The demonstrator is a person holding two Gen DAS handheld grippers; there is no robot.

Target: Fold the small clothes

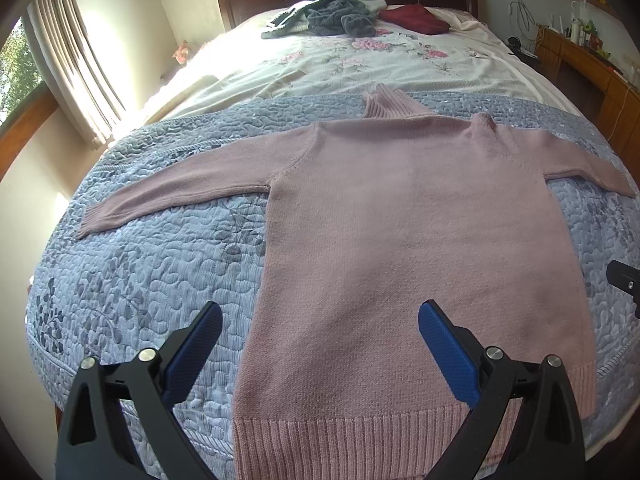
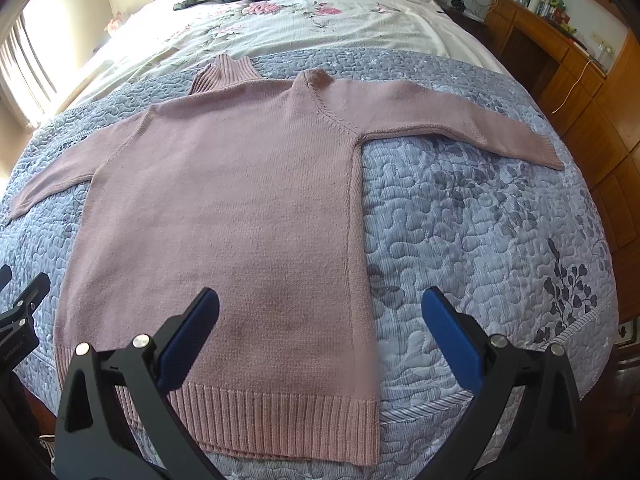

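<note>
A pink knitted turtleneck sweater (image 1: 420, 232) (image 2: 224, 208) lies flat on the bed, both sleeves spread out sideways, its ribbed hem nearest me. My left gripper (image 1: 320, 320) hovers open above the hem's left part, its blue pads wide apart with nothing between them. Over the sweater's right hem corner my right gripper (image 2: 320, 304) is open too, one finger above the knit, the other above the quilt. An edge of the right gripper (image 1: 628, 284) shows in the left wrist view; part of the left gripper (image 2: 20, 312) shows in the right wrist view.
A blue-grey quilted cover (image 1: 152, 280) (image 2: 480, 232) lies under the sweater on a floral bedsheet (image 1: 360, 60). Grey clothes (image 1: 332, 16) and a dark red garment (image 1: 416, 18) lie near the headboard. A window with curtains (image 1: 72, 52) is left, a wooden desk (image 2: 560, 60) right.
</note>
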